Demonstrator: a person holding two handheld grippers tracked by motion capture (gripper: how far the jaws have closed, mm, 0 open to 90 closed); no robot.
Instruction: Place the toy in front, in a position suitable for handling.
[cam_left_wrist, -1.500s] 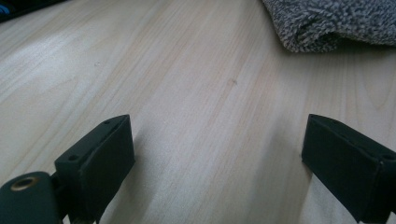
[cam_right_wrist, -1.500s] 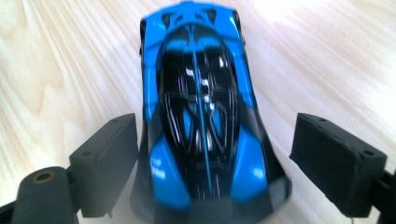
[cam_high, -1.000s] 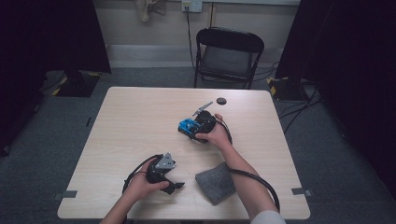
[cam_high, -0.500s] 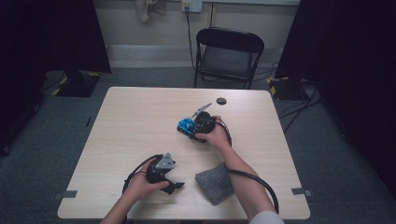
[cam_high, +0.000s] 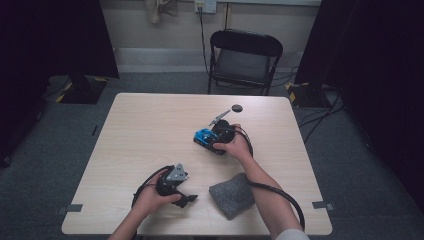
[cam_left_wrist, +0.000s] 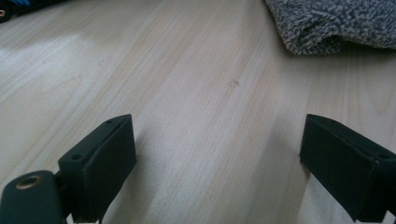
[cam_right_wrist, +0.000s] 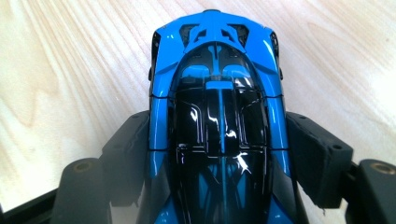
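A blue and black toy car (cam_high: 203, 136) sits on the wooden table (cam_high: 145, 130) right of centre. My right gripper (cam_high: 210, 140) reaches over it from the near right. In the right gripper view the car (cam_right_wrist: 219, 116) lies lengthwise between the jaws, whose pads (cam_right_wrist: 133, 154) touch both of its sides. The jaws have just been closing with the car between them. My left gripper (cam_high: 186, 198) rests low near the front edge, held in a hand. Its jaws stand wide apart over bare wood (cam_left_wrist: 219, 154) with nothing between them.
A folded grey fuzzy cloth (cam_high: 231, 194) lies near the front edge, just right of the left gripper, and shows as the cloth (cam_left_wrist: 336, 23) in the left gripper view. A small black disc (cam_high: 236, 107) sits near the far edge. A black folding chair (cam_high: 245, 55) stands behind the table.
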